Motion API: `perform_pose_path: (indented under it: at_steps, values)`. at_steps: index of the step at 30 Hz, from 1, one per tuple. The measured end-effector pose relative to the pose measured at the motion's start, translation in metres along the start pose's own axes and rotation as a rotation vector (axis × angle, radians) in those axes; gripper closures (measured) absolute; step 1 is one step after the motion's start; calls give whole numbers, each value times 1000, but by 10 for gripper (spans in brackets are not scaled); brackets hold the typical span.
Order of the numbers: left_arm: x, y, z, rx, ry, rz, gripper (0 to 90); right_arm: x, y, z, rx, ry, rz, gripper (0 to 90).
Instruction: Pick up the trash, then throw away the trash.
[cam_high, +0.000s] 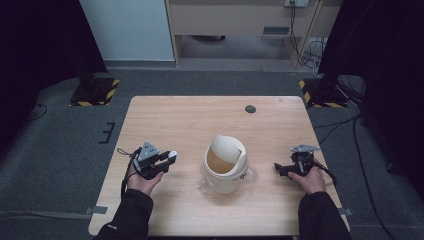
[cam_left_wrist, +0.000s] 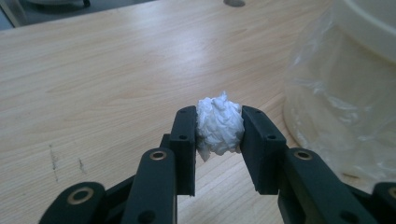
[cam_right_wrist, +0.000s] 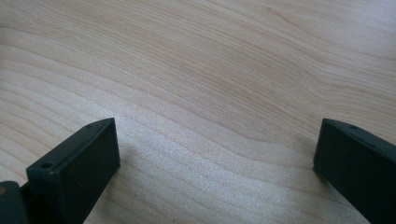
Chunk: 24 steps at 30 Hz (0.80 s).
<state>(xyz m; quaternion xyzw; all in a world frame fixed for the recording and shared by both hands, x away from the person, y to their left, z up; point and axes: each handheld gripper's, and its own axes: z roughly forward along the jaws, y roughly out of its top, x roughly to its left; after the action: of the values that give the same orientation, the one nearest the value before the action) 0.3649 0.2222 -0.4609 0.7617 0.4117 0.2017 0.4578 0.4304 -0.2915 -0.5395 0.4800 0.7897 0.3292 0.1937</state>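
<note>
1. In the left gripper view, my left gripper (cam_left_wrist: 218, 130) is closed on a crumpled wad of white tissue (cam_left_wrist: 219, 127) — both black jaws press its sides and it bulges out above them. The wad sits at the centre of the frame, lifted clear of the wooden table (cam_left_wrist: 93, 84).

2. In the high view the left gripper (cam_high: 170, 159) sits at the lower left of centre, with the tissue a pale spot at its tip (cam_high: 172, 154), pointing toward the cream bin (cam_high: 225, 170).

3. The bin stands at the middle of the table, lined with a clear plastic bag, and its swing lid (cam_high: 226, 149) is tipped so that the opening shows. In the left gripper view the bagged wall of the bin (cam_left_wrist: 341, 93) fills the right of the frame, near the wad but not touching it.

4. My right gripper (cam_high: 284, 169), at the lower right of centre in the high view, holds nothing — its jaws stand wide apart over bare wood (cam_right_wrist: 210, 93) in the right gripper view.

5. I judge the step in hand to be carrying the tissue to the bin; the pick-up looks done, the drop is not.

6. The next move calls for lifting the wad above the rim, bringing it over the opening, and only then spreading the jaws, with care not to snag the bag.
</note>
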Motion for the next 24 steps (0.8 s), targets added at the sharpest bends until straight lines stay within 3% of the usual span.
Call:
perform_pose_path:
  at_steps: [8, 14, 24]
  values:
    - [-7, 9, -26, -118, -17, 18, 666, 0, 0, 0, -1, 1, 1, 7]
    - [-11, 17, -38, -184, -27, 13, 666, 0, 0, 0, -1, 2, 1, 7]
    - [-28, 36, -57, -274, -66, 41, 666, 0, 0, 0, -1, 3, 0, 7]
